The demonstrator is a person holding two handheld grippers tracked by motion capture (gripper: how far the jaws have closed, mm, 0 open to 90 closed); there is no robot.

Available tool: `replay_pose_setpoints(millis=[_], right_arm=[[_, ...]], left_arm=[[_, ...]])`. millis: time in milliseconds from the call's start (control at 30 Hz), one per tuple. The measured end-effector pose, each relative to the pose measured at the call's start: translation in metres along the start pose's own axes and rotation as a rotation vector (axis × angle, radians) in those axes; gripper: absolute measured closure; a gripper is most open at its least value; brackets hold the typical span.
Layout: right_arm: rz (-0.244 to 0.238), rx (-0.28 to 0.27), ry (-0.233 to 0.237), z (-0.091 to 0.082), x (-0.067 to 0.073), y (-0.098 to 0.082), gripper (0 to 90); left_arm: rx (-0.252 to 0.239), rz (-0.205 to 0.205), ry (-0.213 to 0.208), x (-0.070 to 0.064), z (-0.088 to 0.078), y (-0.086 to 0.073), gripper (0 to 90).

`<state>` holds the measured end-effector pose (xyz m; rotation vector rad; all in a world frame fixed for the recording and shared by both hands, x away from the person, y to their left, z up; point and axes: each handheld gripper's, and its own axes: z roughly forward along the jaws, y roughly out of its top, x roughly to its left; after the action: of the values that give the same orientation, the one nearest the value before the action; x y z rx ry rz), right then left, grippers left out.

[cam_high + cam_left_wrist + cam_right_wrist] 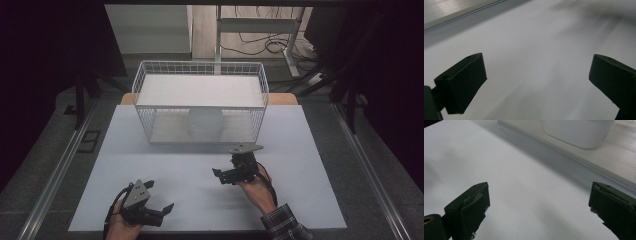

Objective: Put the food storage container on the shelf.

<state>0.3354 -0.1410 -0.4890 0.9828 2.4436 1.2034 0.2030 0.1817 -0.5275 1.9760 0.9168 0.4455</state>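
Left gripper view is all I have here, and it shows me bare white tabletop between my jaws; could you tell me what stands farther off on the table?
Observer: A white wire rack with two levels stands at the far side of the table.
Operator: Thank you. Is anything in it?
Observer: Yes, a white round container sits on the lower level, about midway along it.
Operator: And how is the right gripper?
Observer: The right gripper is open with nothing between its jaws, in front of the rack and apart from it.
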Motion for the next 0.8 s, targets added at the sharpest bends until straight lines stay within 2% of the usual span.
replay_pose_setpoints(millis=[233,567,800], right_arm=[[0.004,-0.019,-0.009,-0.016,0.000,-0.008,1.6],[0.001,-0.049,-0.017,-0.042,0.002,-0.024,0.3],[-0.008,-0.063,-0.054,-0.063,0.004,-0.034,0.0]], left_arm=[[0.006,-0.007,-0.001,0.001,0.000,0.000,0.7],[0.021,-0.038,0.001,0.006,-0.004,0.001,0.9],[0.028,-0.045,0.015,0.009,-0.008,0.001,0.9]])
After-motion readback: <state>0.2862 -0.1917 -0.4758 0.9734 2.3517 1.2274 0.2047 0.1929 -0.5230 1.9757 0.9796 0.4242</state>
